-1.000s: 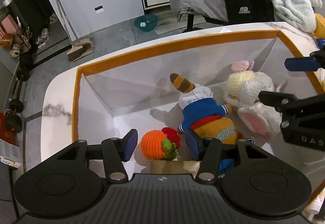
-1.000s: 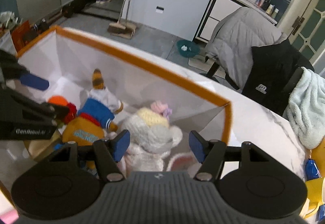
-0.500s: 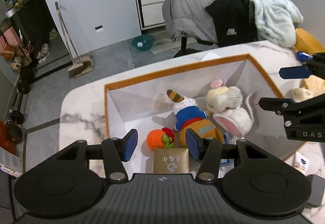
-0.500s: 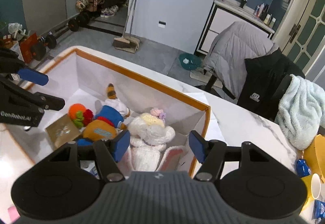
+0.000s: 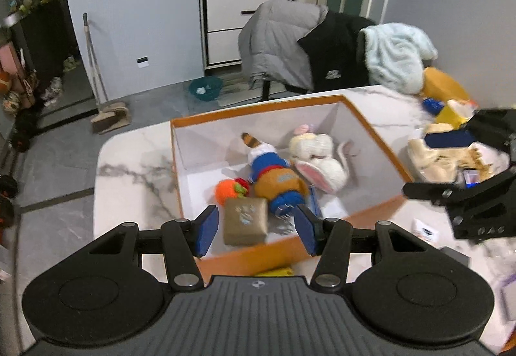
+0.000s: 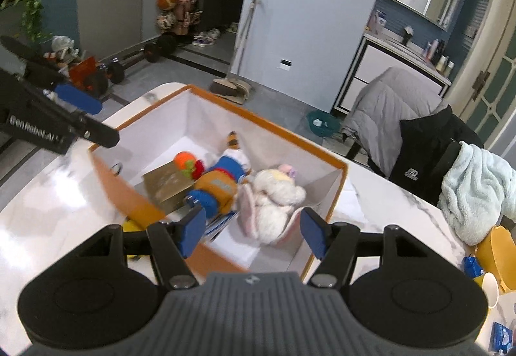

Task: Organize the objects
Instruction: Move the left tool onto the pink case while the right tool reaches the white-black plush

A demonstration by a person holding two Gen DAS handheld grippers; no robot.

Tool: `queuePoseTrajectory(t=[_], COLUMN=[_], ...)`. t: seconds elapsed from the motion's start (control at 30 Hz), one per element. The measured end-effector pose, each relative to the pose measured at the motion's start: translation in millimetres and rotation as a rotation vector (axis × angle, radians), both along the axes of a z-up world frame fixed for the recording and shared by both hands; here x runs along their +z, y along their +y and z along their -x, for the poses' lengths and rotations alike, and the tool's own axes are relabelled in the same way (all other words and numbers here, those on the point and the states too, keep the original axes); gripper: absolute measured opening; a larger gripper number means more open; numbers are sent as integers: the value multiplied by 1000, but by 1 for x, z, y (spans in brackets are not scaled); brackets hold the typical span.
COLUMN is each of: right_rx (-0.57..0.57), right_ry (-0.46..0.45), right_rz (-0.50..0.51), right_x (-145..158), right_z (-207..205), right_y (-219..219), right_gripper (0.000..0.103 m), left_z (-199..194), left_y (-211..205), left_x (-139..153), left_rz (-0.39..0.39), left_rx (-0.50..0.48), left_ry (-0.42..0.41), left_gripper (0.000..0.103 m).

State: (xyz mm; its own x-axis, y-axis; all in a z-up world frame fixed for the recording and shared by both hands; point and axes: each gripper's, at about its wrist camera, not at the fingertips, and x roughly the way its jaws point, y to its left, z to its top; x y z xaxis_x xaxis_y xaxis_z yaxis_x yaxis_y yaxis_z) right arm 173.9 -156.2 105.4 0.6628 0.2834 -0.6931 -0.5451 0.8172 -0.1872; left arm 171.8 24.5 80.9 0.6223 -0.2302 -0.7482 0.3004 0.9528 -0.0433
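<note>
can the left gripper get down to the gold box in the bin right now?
Probably yes. The left gripper hangs open and empty above the gold box, which lies uncovered at the orange bin's near wall. The orange knit toy and near wall crowd it slightly.

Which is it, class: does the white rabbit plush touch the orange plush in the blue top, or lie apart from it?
Touching. In the left wrist view the white rabbit plush's pink-lined ear lies against the orange plush's side with no box floor between them.

In the box on the table, rabbit lies right of doll.
</note>
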Motion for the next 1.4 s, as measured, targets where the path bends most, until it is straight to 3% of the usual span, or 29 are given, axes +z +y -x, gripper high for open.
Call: queuePoseTrajectory(t=[0.23,0.57,0.73,1.1,1.23,1.4], right_rx=[87,215,323,621,676,731], right_ry=[16,100,130,105,72,72], right_rz=[4,26,32,137,172,213], right_x=[-8,-53,-72,-105,-112,-119], right_z=[47,99,120,164,174,182], right_y=[0,-14,-20,-20,-17,-12], right_gripper=[68,71,71,74,77,81], left_z=[34,78,90,85,83,83], left_y=[-4,-33,-45,-47,-50,-52], left_x=[-21,-95,-121,-148,-154,-158], left_rz=[23,-60,-46,-72,-88,-105], left_rx=[-43,-136,-169,-130,-140,-149], left_ry=[14,119,155,158,155,150], left_gripper=[63,68,68,73,84,90])
